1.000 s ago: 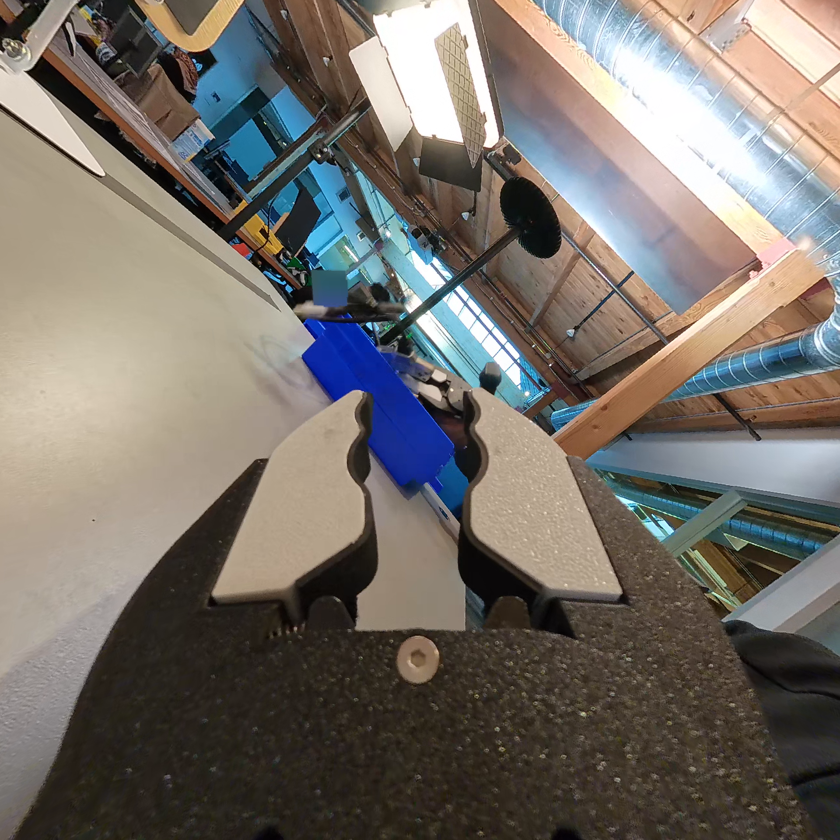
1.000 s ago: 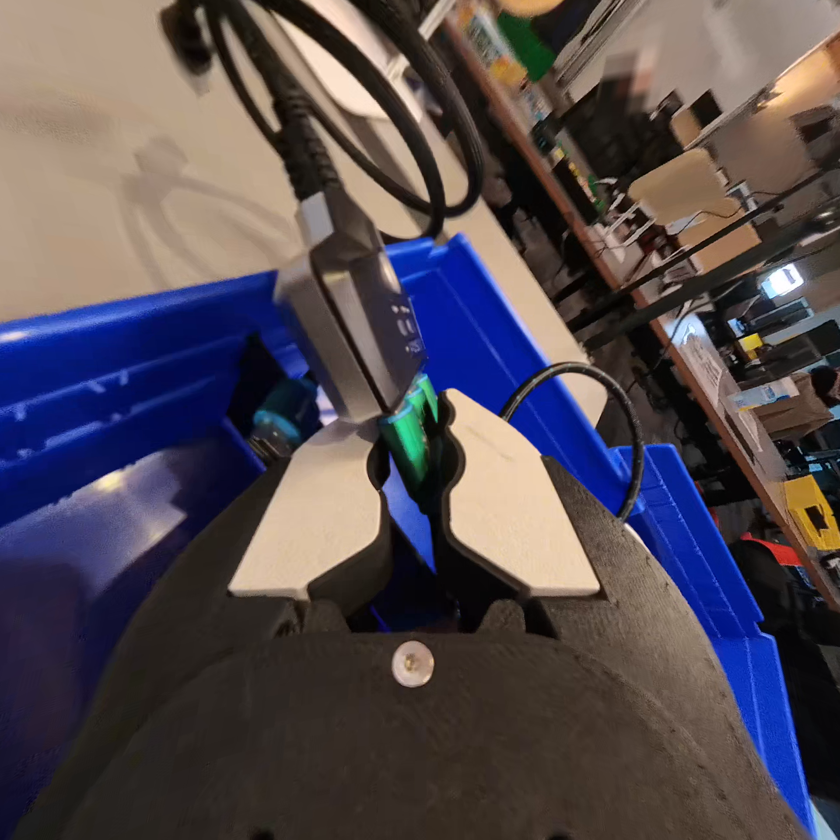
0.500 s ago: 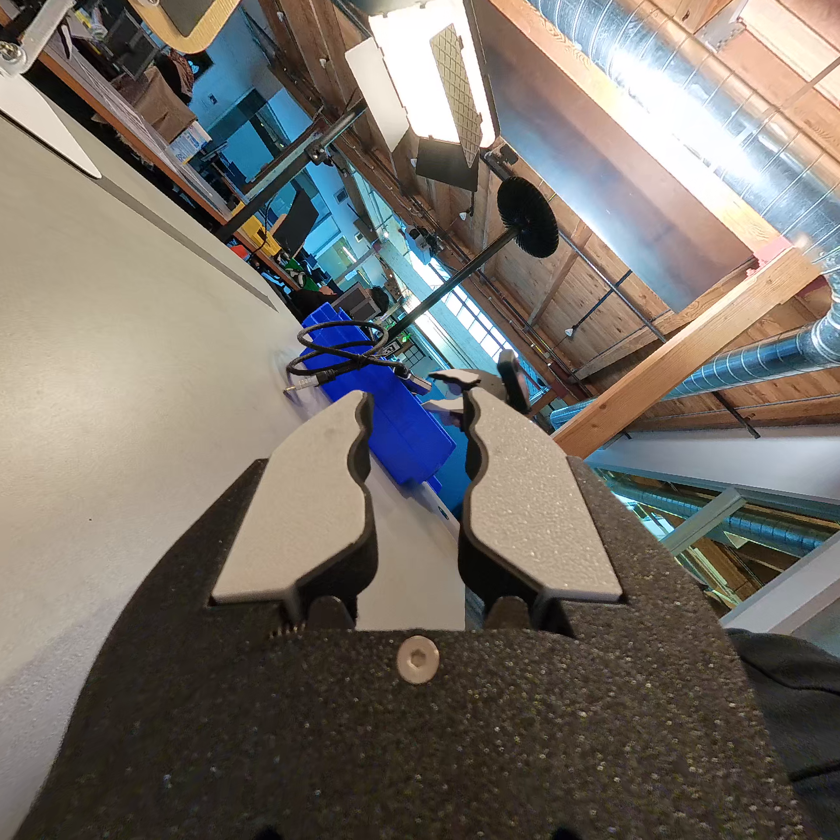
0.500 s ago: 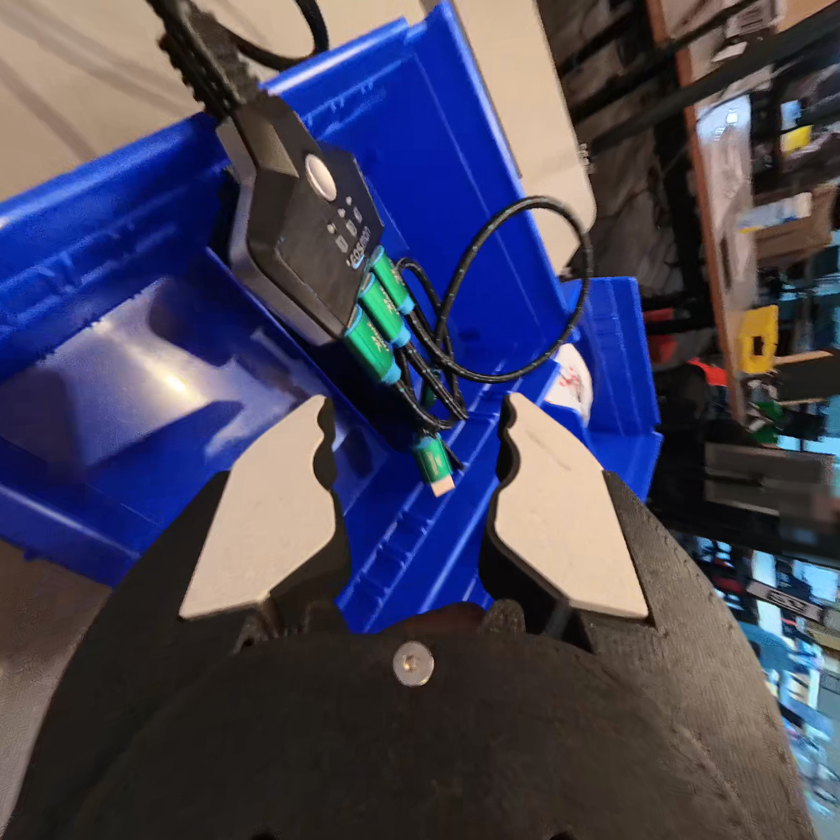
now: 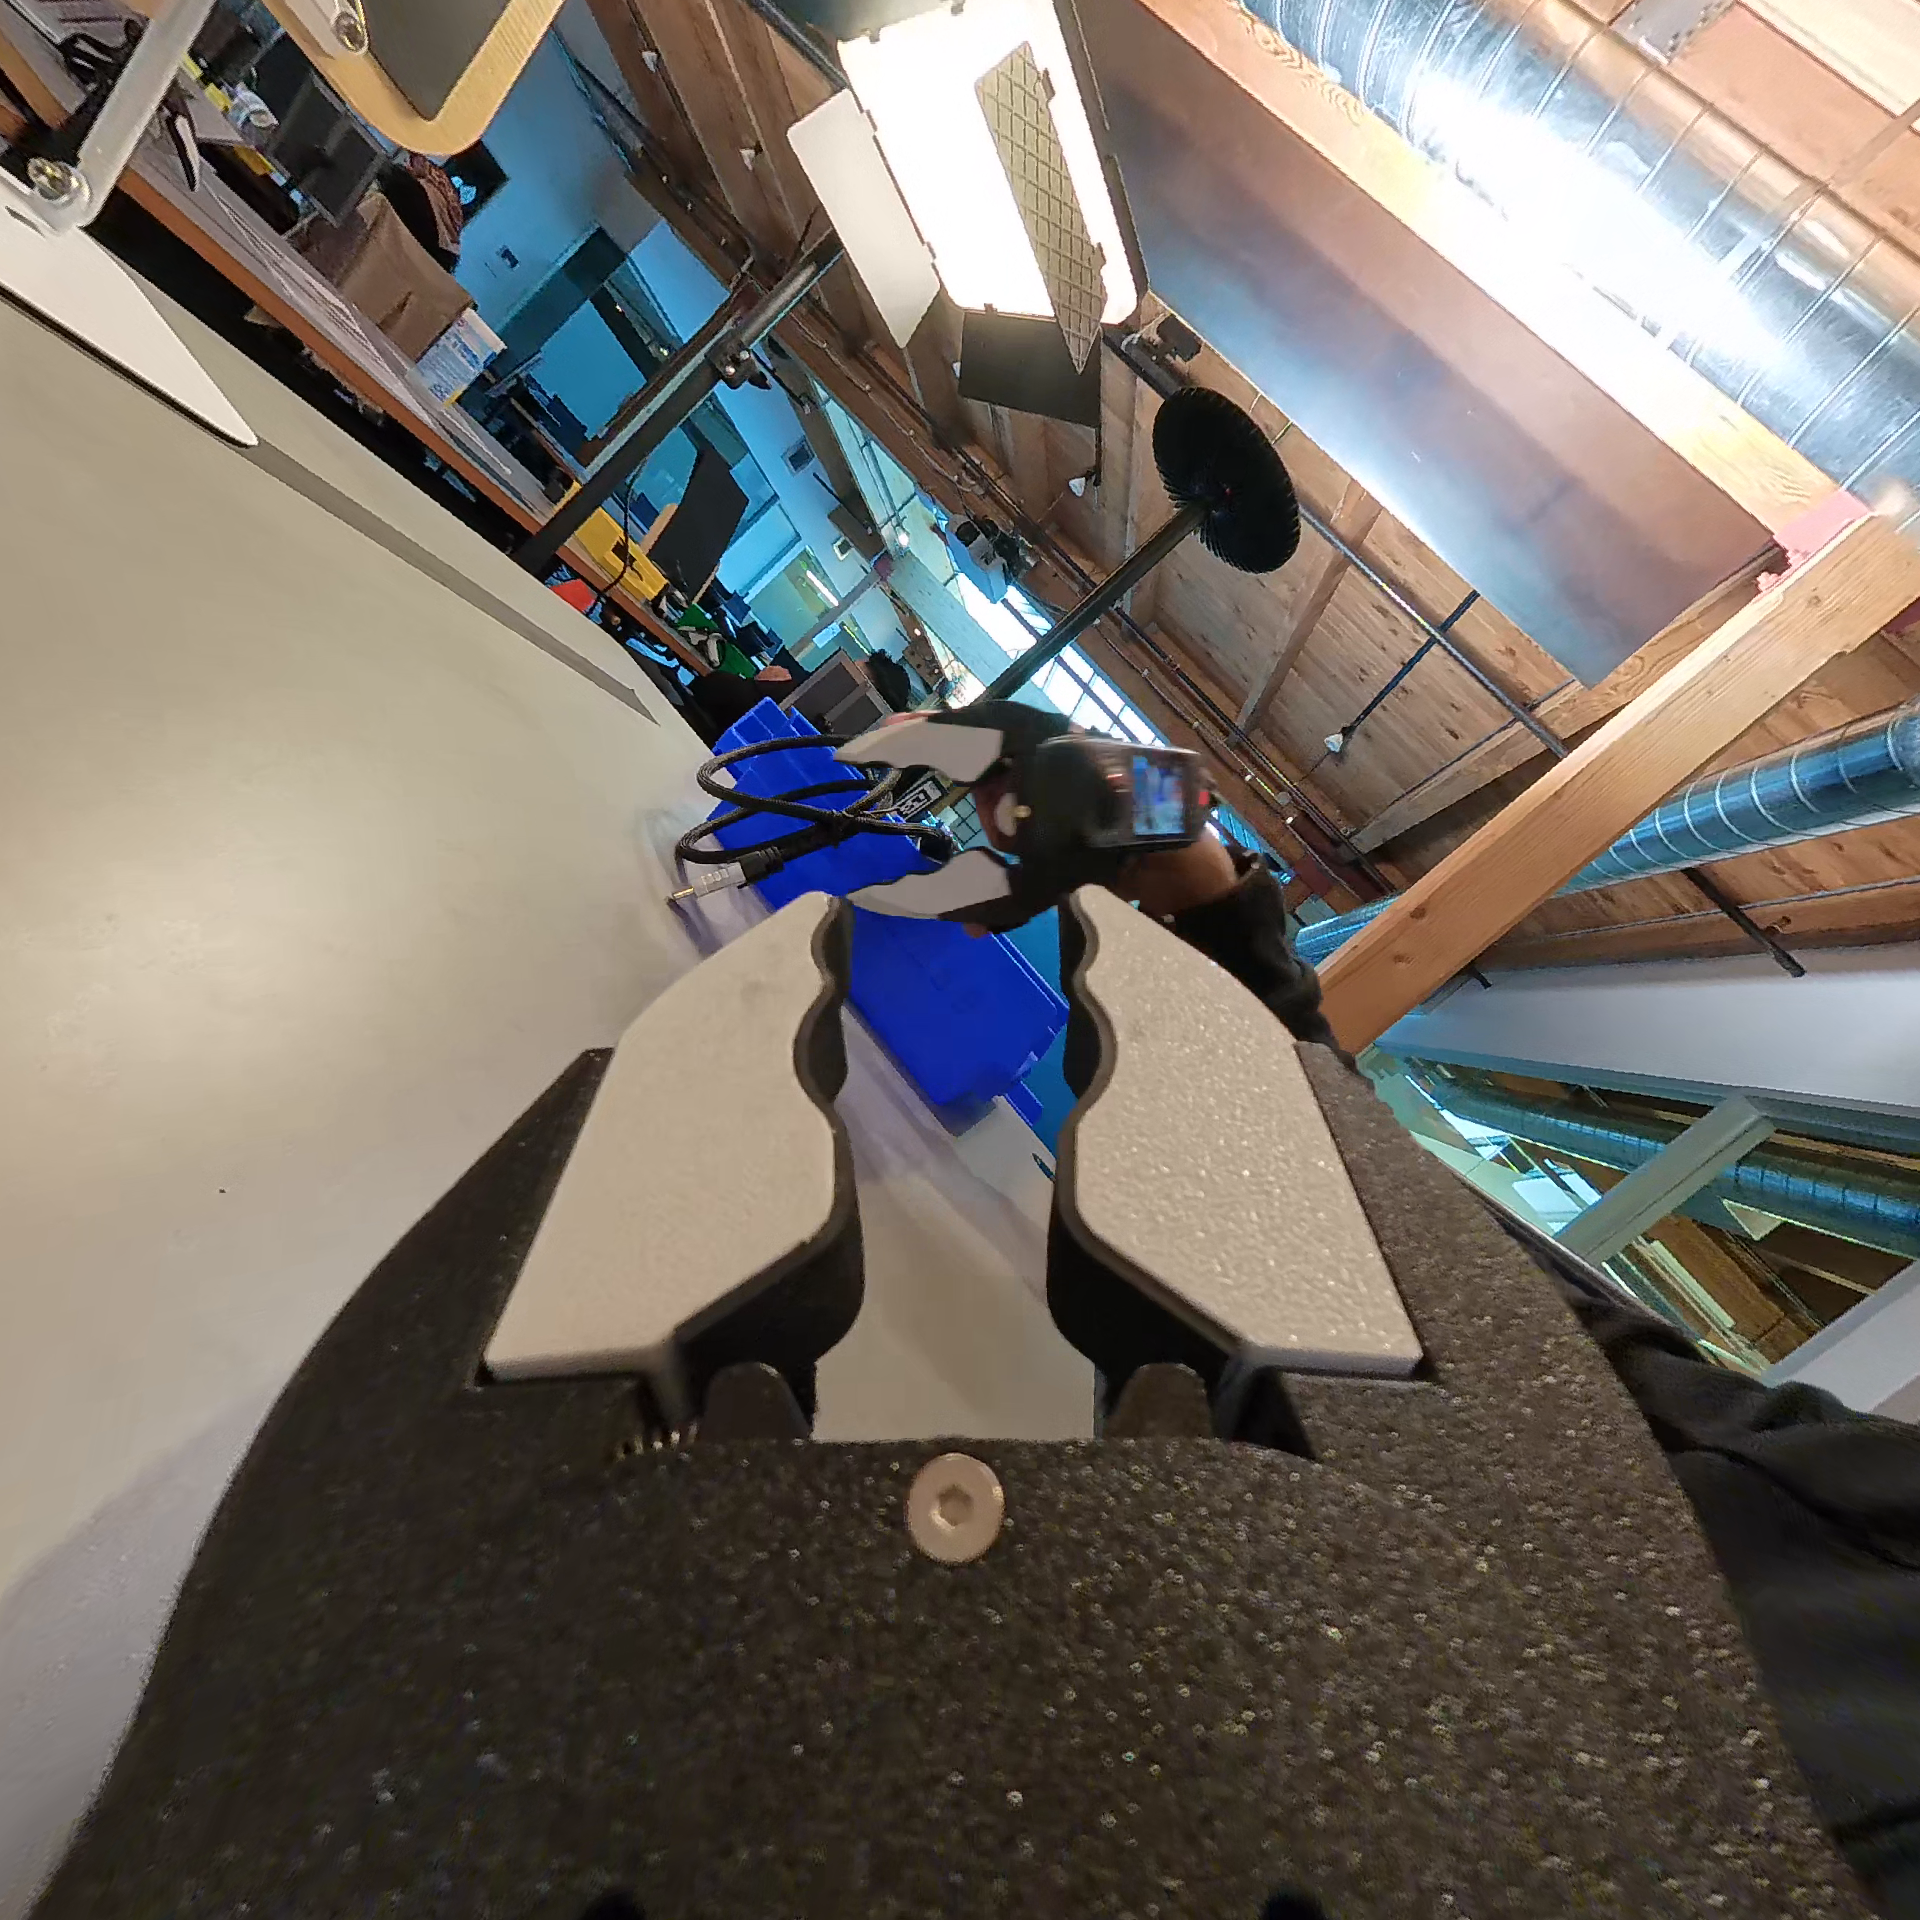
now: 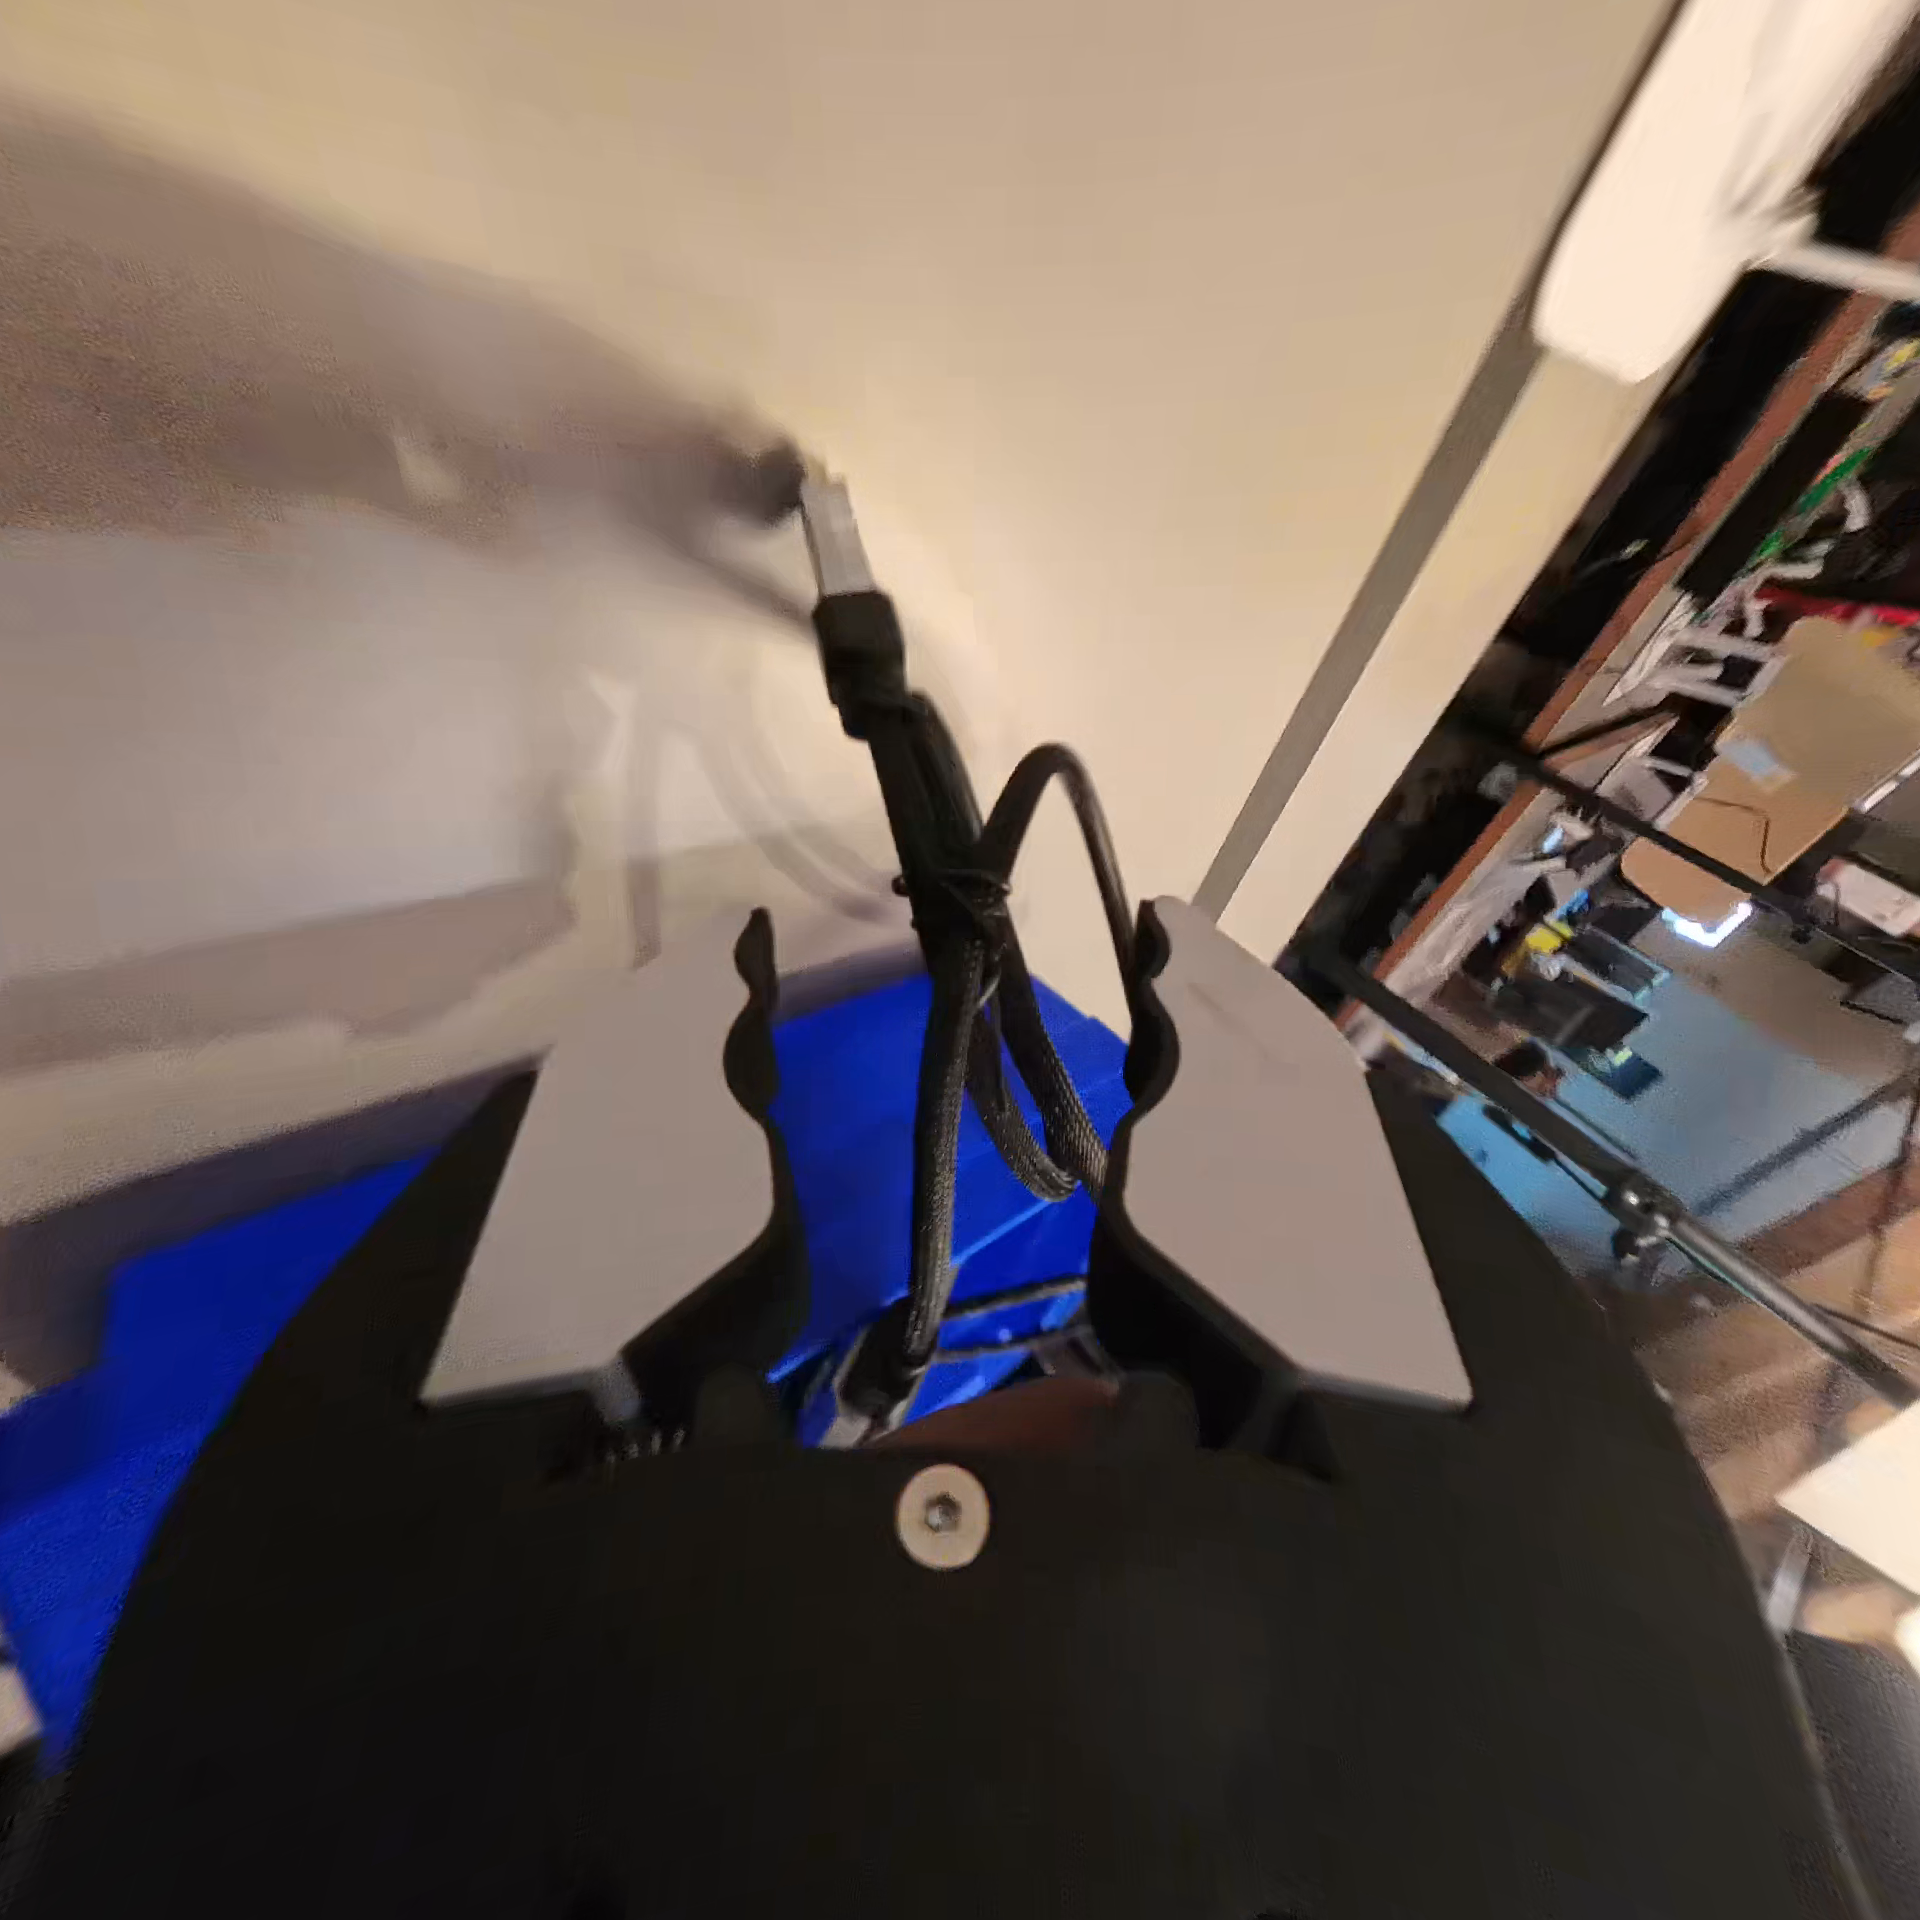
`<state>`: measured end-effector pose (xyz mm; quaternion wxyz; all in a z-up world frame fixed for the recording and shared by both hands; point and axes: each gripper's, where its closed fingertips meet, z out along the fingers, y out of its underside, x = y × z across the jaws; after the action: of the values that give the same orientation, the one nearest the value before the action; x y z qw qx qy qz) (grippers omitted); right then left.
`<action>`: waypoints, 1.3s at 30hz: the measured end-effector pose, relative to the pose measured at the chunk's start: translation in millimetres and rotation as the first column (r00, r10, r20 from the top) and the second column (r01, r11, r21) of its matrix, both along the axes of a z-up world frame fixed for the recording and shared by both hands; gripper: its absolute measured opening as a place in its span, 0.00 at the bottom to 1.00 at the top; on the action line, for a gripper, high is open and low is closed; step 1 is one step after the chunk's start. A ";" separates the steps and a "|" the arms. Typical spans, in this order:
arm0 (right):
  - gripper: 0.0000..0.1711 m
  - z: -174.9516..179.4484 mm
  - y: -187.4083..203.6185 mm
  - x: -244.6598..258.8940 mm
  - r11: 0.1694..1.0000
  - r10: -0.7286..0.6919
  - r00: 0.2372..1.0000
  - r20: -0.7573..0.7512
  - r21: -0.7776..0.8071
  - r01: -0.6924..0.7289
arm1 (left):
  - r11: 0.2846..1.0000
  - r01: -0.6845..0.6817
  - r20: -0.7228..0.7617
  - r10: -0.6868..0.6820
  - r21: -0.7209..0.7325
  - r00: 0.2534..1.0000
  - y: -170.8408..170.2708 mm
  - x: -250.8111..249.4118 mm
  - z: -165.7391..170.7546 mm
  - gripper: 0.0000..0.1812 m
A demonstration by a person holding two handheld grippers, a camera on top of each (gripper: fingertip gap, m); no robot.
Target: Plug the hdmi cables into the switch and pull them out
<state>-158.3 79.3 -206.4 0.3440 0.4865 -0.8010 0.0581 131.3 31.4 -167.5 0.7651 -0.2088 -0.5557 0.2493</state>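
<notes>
My right gripper (image 6: 951, 935) is spread wide, clamping nothing, over the blue bin (image 6: 260, 1309); the bundled black cable (image 6: 940, 1060) runs between its fingers, plug on the table (image 6: 1091, 312). My left gripper (image 5: 945, 935) sits parted and empty, well back. I can't see the switch here. Closing now, I'd likely snag that loop and drag the bundle off the rim

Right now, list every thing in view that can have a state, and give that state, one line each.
left gripper: open, empty, held low over the table.
right gripper: open, jaws either side of the cable, not clamped on it.
black braided cable: coiled, tied with a thin wrap, draped over the bin's edge.
cable plug: unplugged, its metal end bare.
blue bin: open-topped, on the table.
switch: not clearly visible.
</notes>
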 end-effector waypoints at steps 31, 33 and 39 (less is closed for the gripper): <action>0.14 52.0 205.0 -47.7 0.818 -0.029 0.922 0.386 -0.521 0.244 | 0.977 -0.129 0.084 0.145 -0.167 0.986 -5.4 0.6 -3.3 0.21; 0.16 40.6 206.6 -51.5 0.798 -0.053 0.920 0.389 -0.537 0.273 | 0.978 -0.125 0.088 0.141 -0.164 0.986 -5.5 -0.1 -3.9 0.21; 0.27 35.9 203.4 -62.3 0.737 -0.144 0.931 0.334 -0.592 0.326 | 0.981 -0.123 0.079 0.136 -0.152 0.988 -6.4 0.9 -3.2 0.21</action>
<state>-220.6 282.7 -170.5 0.3823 0.2219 -0.8272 0.3467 132.2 25.0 -170.7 0.7045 -0.2387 -0.5817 0.3292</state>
